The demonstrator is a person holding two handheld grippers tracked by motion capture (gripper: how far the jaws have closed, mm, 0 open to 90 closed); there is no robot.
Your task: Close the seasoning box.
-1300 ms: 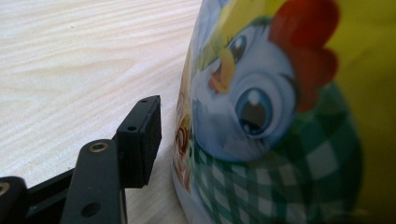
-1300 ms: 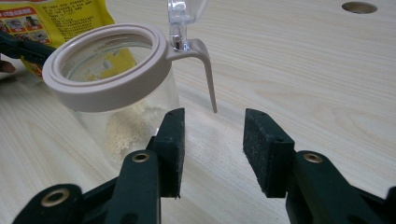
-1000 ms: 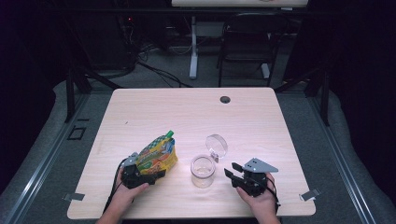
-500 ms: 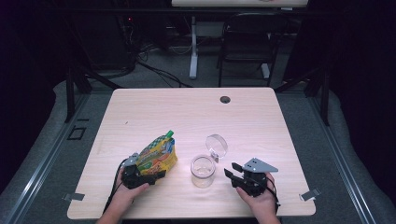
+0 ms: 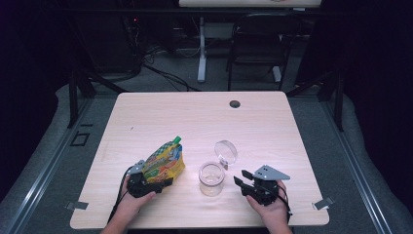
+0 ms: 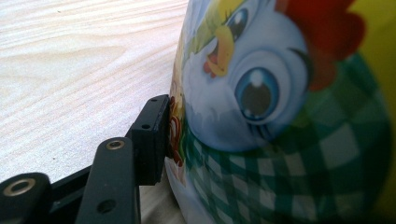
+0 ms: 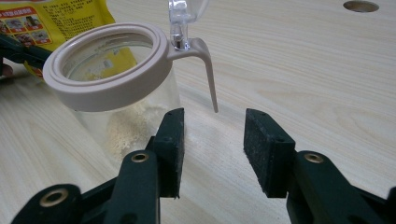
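Pouch (image 5: 165,163) — being closed on by left tongs (image 5: 155,184); right tongs (image 7: 212,149) held open, empty — slip risked, jar (image 5: 212,178) toppled.

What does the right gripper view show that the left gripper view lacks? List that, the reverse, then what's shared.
Right gripper view: the open right tongs beside the clear jar, its lid flipped up. Left gripper view: the cartoon chick print on the pouch, with a pad of the left tongs, which have just been closing, touching it. Both: the yellow pouch and wooden table.
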